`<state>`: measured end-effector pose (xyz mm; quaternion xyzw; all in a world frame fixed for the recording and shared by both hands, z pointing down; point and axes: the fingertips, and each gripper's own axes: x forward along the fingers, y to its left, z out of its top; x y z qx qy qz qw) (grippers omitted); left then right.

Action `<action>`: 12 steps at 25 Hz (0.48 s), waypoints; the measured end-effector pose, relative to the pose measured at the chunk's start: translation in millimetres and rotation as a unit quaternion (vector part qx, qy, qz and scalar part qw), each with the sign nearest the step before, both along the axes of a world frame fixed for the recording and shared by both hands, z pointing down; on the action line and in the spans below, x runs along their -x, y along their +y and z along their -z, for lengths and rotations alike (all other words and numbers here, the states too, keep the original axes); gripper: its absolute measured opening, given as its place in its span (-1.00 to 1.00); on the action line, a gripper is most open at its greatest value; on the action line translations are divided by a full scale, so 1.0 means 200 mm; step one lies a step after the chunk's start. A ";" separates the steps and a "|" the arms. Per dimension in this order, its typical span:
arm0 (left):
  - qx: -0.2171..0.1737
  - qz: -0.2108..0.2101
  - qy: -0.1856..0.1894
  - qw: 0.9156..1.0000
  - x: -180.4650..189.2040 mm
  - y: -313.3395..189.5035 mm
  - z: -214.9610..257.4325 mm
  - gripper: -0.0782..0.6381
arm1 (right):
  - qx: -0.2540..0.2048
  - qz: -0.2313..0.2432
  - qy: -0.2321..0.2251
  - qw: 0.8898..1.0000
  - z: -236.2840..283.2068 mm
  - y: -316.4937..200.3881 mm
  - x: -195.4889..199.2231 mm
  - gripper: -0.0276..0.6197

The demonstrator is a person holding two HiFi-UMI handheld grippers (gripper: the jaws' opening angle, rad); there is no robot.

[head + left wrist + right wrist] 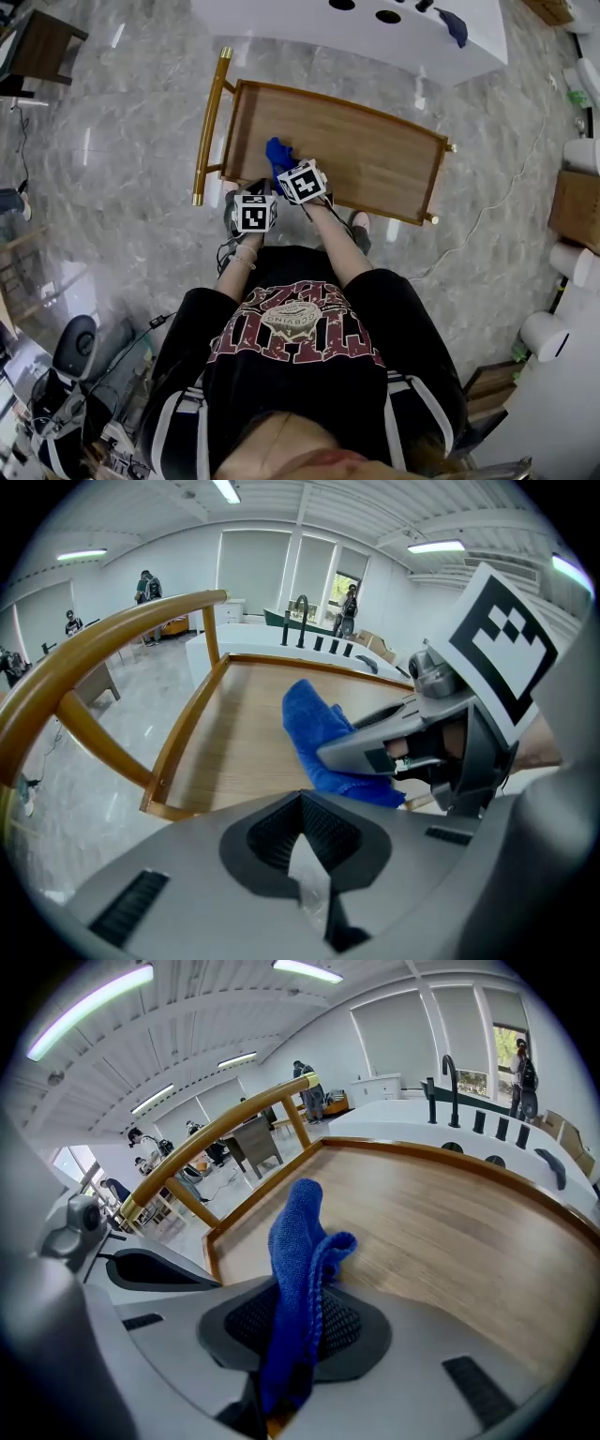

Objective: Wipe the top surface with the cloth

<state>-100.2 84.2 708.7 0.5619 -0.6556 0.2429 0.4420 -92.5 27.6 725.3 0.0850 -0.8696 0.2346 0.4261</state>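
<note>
Cloth (298, 1260) pinched in right hand-held gripper (292, 1340), apparently touching top surface (450, 1232).

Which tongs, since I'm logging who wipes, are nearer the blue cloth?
Right. The right tongs are shut on the blue cloth. The left tongs are shut on nothing, beside the right ones, just short of the cloth.
</note>
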 end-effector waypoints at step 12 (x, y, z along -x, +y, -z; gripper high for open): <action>0.011 -0.041 0.009 0.999 -0.12 -0.05 -0.04 -0.65 | 0.001 -0.034 -0.001 0.999 0.00 -0.04 -0.12 -0.64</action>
